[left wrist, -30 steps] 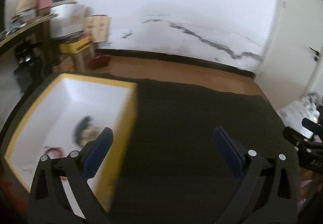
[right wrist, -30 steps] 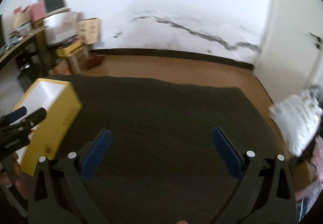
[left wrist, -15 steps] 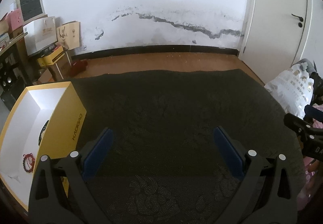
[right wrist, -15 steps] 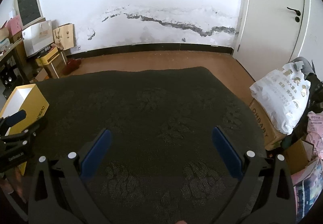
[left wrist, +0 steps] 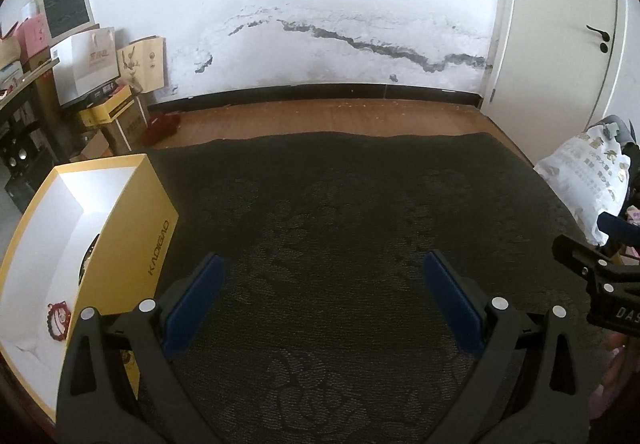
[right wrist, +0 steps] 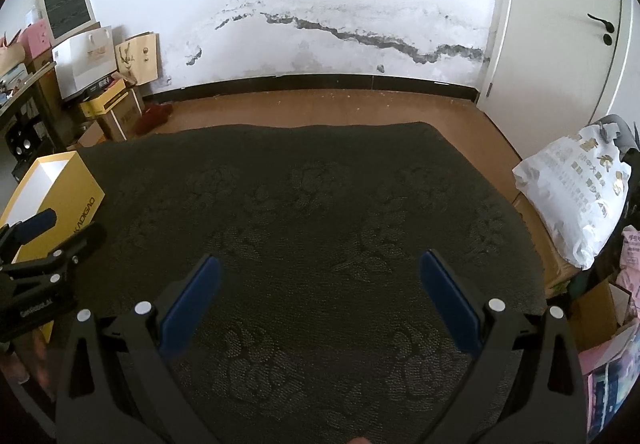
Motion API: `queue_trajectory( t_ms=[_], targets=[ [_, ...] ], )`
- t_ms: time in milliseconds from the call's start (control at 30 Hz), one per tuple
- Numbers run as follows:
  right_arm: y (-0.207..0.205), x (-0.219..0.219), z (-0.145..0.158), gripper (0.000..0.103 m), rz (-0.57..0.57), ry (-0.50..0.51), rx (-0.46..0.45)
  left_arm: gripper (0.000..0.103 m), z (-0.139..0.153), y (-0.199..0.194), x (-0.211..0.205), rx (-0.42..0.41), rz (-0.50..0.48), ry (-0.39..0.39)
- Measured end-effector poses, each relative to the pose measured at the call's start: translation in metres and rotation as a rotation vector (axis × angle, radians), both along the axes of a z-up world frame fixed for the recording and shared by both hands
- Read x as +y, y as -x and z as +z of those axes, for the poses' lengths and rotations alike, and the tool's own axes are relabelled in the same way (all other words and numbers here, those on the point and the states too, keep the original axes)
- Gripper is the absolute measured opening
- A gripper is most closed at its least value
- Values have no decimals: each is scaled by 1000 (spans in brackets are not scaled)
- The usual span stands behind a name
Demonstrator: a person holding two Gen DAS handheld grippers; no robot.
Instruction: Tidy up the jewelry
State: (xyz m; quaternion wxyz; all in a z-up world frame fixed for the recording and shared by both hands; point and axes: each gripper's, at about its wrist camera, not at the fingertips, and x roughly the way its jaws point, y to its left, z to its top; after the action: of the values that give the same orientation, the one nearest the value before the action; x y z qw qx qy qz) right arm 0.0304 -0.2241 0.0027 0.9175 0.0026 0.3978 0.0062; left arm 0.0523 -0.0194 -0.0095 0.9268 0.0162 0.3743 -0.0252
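A yellow box (left wrist: 132,240) with a white inside stands at the left edge of the dark patterned cloth (left wrist: 340,212). A red bead bracelet (left wrist: 59,316) lies on its floor, and a dark piece (left wrist: 90,250) shows partly behind the box wall. My left gripper (left wrist: 324,276) is open over the cloth, just right of the box, holding nothing. My right gripper (right wrist: 320,276) is open over the middle of the cloth, also with nothing in it. The same box (right wrist: 60,196) sits far left in the right wrist view. Each gripper shows at the other view's edge.
A white plastic bag (right wrist: 576,196) sits on cardboard boxes (right wrist: 552,244) off the cloth's right edge. Paper bags (left wrist: 88,60), boxes and a shelf crowd the back left corner. A brown floor (left wrist: 340,120), a stained white wall and a white door (left wrist: 560,24) lie beyond.
Both views have swung right and steadied. The yellow box has slid toward the left edge of the left wrist view. Both grippers stay open.
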Motion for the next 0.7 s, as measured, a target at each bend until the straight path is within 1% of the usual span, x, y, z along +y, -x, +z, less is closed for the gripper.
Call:
queue_trajectory(
  t_ms=[700],
  targets=[
    [-3, 1, -3, 96, 9, 5, 7, 97, -1, -1, 4, 6, 5, -1]
  ],
)
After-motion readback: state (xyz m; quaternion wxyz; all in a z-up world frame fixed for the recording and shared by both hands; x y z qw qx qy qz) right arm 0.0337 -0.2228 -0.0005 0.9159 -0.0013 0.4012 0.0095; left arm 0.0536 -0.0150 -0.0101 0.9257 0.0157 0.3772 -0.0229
